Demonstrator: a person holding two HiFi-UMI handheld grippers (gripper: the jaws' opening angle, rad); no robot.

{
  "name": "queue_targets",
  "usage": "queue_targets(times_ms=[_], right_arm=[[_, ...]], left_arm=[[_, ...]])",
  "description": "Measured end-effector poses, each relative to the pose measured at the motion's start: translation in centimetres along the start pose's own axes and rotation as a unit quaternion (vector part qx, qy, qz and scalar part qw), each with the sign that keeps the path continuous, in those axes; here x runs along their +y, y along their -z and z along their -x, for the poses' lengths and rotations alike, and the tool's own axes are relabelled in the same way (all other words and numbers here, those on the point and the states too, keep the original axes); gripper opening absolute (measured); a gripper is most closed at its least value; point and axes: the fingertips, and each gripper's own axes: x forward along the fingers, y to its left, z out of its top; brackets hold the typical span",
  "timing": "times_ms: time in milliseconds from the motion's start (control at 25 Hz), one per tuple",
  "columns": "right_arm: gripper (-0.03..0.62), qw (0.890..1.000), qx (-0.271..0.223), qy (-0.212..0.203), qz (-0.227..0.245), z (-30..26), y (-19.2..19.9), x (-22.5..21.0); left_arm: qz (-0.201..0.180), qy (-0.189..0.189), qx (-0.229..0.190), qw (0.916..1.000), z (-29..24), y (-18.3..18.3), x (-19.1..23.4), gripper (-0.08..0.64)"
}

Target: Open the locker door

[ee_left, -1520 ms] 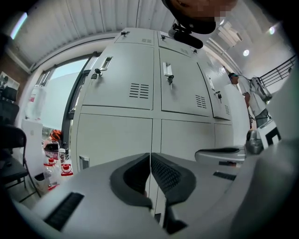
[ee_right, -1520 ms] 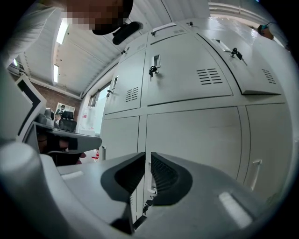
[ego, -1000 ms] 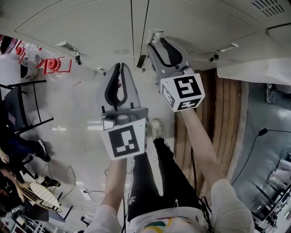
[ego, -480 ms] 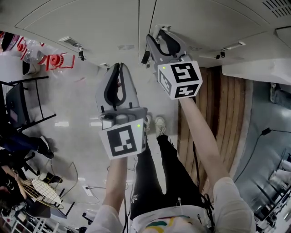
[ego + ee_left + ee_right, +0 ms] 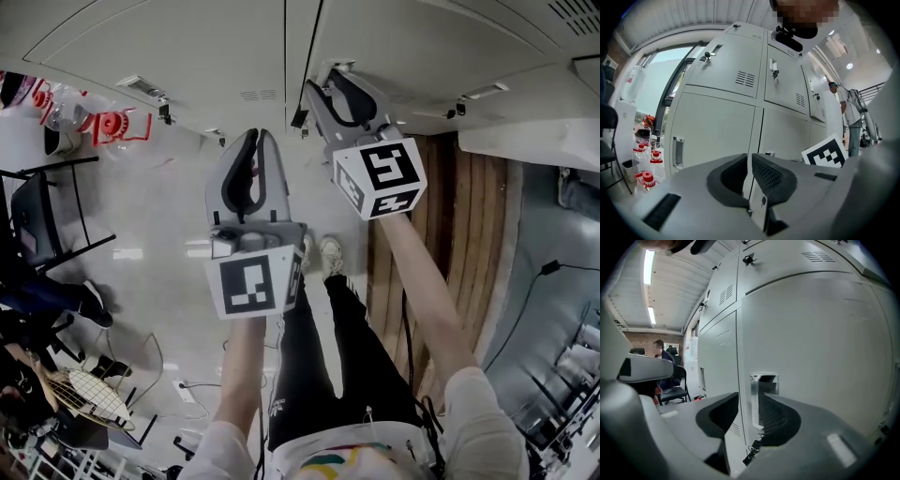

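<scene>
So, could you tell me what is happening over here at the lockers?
A person is holding a gripper in each hand at grey lockers. The right gripper has the chrome handle of a locker door between its fingers, which have just been closing but do not grip it yet. The left gripper is shut and empty. The door is closed.

Looks like a workshop hall, going by grey metal lockers [image 5: 717, 126], strip lights [image 5: 648, 266] on a ribbed ceiling [image 5: 679, 287], a brick wall [image 5: 644, 337], a folding chair [image 5: 52, 220] and floor cables [image 5: 142, 364].
</scene>
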Motion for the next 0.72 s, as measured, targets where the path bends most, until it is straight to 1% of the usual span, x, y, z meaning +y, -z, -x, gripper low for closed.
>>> queue_targets(times_ms=[80,200,280,320,400,520,600,720], right_arm=[[0.118,1.000,-0.006,-0.003,-0.010,0.5,0.1,0.1],[0.115,1.000,-0.010,0.000,-0.012,1.2,0.3,0.2],[0.109,1.000,-0.009,0.001,-0.014,1.8,0.4,0.4],[0.106,1.000,-0.008,0.001,-0.015,2.1,0.5,0.5],[0.094,1.000,-0.006,0.001,-0.014,2.7,0.7,0.6],[0.084,1.000,-0.003,-0.001,-0.007,3.8,1.0,0.9],[0.080,1.000,-0.002,-0.007,-0.001,4.5,1.2,1.2],[0.072,1.000,0.001,-0.017,0.007,5.6,1.2,1.5]], left_arm=[[0.001,0.013,0.002,0.9999,-0.4,0.1,-0.5,0.021],[0.019,0.033,0.005,0.9992,-1.0,0.2,-1.2,0.021],[0.031,0.056,0.006,0.9979,-1.2,0.2,-1.8,0.023],[0.037,0.070,0.005,0.9968,-1.2,0.1,-2.1,0.041],[0.047,0.097,0.004,0.9942,-1.5,0.0,-2.7,0.119],[0.044,0.120,0.011,0.9918,-2.1,0.4,-3.1,0.127],[0.041,0.147,0.021,0.9881,-2.4,0.8,-3.8,0.127],[0.044,0.200,0.034,0.9783,-2.7,1.3,-5.3,0.123]])
